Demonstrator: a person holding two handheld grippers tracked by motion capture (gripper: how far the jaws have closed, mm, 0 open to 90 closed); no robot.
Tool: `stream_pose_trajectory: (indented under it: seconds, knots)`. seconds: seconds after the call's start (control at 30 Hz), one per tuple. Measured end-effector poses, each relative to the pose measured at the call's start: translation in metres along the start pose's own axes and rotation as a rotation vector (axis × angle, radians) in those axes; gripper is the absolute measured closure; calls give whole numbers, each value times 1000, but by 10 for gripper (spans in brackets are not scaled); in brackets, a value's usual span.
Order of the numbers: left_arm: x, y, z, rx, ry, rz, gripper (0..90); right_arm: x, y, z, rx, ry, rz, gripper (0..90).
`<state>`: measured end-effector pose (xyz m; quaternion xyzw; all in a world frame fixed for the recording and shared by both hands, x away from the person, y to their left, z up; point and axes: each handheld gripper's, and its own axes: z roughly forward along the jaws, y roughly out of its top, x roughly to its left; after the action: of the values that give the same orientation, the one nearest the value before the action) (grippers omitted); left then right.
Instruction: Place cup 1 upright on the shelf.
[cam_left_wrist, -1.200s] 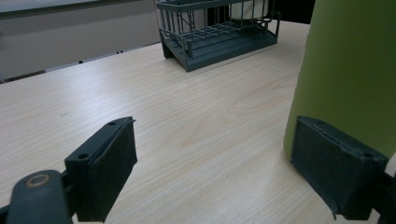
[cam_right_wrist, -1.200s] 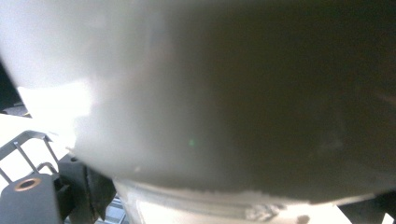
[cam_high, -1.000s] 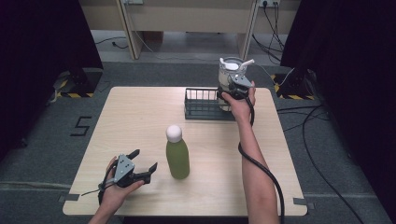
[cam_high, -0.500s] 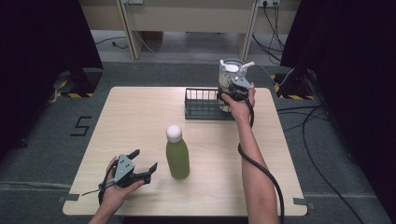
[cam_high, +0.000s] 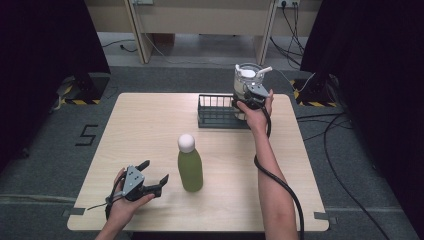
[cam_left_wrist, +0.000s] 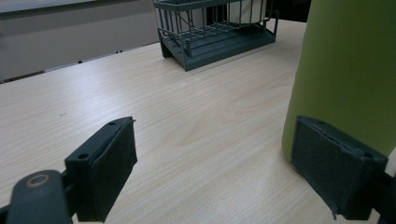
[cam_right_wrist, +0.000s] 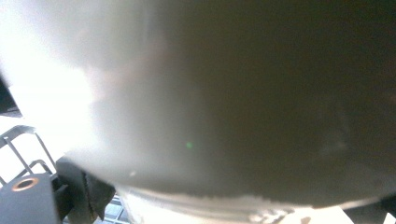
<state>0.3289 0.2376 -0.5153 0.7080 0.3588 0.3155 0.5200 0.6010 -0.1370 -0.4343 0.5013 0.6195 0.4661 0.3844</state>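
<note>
R gripper (cam_high: 251, 95) grips a clear lidded jug (cam_high: 246, 79) over the wire rack (cam_high: 216, 113), table's 1 o'clock. Likely rigid, slick, top-heavy; hold mid-body. L gripper (cam_high: 155, 177) open, idle at 7 o'clock beside green bottle (cam_high: 190, 167).

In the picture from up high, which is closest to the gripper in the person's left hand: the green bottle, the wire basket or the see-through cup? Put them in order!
From the left gripper:
1. Green bottle, just beside its open jaws, mid-table.
2. Wire basket, at the table's far edge.
3. See-through cup, by the basket's right end, at the right gripper.
</note>
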Motion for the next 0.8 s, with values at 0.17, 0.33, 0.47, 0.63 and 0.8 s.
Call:
stream_pose_trajectory:
  seconds: [0.17,0.33,0.47,0.63,0.8]
  knots:
    - [0,0,0,1,-2,3,135,1,1,-1,-15,-7,-7,64]
    - [0,0,0,2,-2,5,135,2,2,-4,-5,7,-51,2]
    - [0,0,0,2,-1,6,135,2,2,-7,-12,20,-28,2]
    - [0,0,1,2,-2,6,135,1,1,-12,-12,27,-8,2]
    - [0,0,1,2,-1,6,135,1,1,-18,-24,29,0,2]
